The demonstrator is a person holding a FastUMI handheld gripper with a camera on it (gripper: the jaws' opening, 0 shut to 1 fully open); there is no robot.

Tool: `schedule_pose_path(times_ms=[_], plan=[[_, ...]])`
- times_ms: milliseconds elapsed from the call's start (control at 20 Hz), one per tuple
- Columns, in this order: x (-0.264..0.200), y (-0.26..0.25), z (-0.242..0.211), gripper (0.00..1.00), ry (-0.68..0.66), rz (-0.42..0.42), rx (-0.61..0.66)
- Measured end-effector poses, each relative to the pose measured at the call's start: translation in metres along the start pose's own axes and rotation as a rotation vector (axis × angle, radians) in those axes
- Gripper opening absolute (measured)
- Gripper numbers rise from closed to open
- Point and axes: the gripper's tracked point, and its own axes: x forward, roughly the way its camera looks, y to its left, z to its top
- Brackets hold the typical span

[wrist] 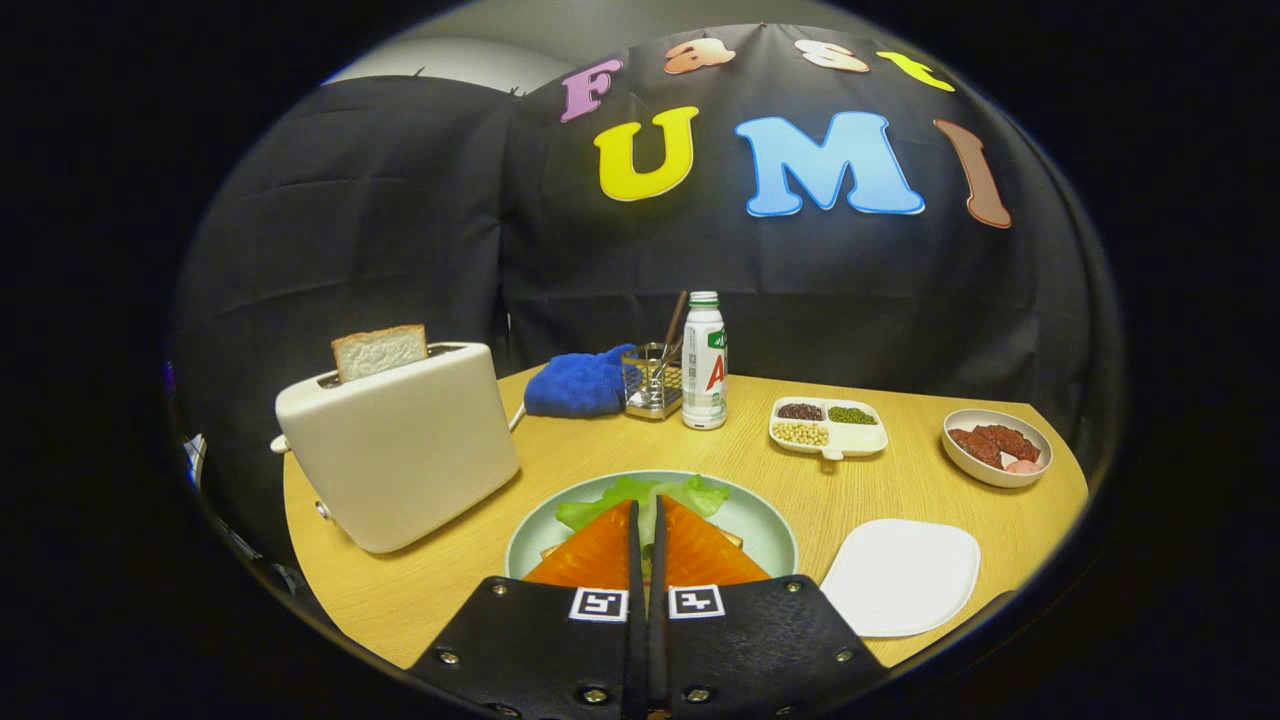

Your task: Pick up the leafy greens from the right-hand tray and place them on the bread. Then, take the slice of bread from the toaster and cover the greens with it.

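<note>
The tongs [647,505] have their two fingers drawn almost together, with only a thin slit between them. They point down over the pale green plate [770,530]. The leafy greens [700,493] spread just ahead of the fingertips and seem to run on into the slit. I cannot tell whether the fingers are pinching the leaf or merely resting over it.

The greens lie on the plate, not on the white tray [900,575] to its right. A corner of what I take to be the bread [738,541] peeks out beneath the fingers, so the leaf appears to sit on top of it.

The main risk is in the release. If the leaf is caught or clinging in the slit, lifting away could drag it off the bread or pull it half over the plate's rim. A leaf that sits bunched or off-centre would then leave the covering slice tilted.

To the left, the toaster [400,440] stands on the tabletop [900,480], close beside the plate. The slice of bread [380,350] stands upright in its slot with only its top part showing. Soft bread is easily crushed or torn by a hard squeeze. A slanted pull could jam it against the slot or nudge the toaster itself.
</note>
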Motion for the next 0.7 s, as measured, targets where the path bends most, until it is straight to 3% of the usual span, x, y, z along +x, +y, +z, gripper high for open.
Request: schedule_pose_path(times_ms=[200,500,650,700], plan=[[0.001,-0.005,-0.021,0.01,0.050,-0.020,0.026],[-0.007,-0.013,-0.034,0.14,0.093,-0.068,0.013],[-0.014,-0.018,-0.035,0.36,0.088,-0.095,0.029],[-0.017,-0.018,-0.033,0.39,0.082,-0.097,0.033]])
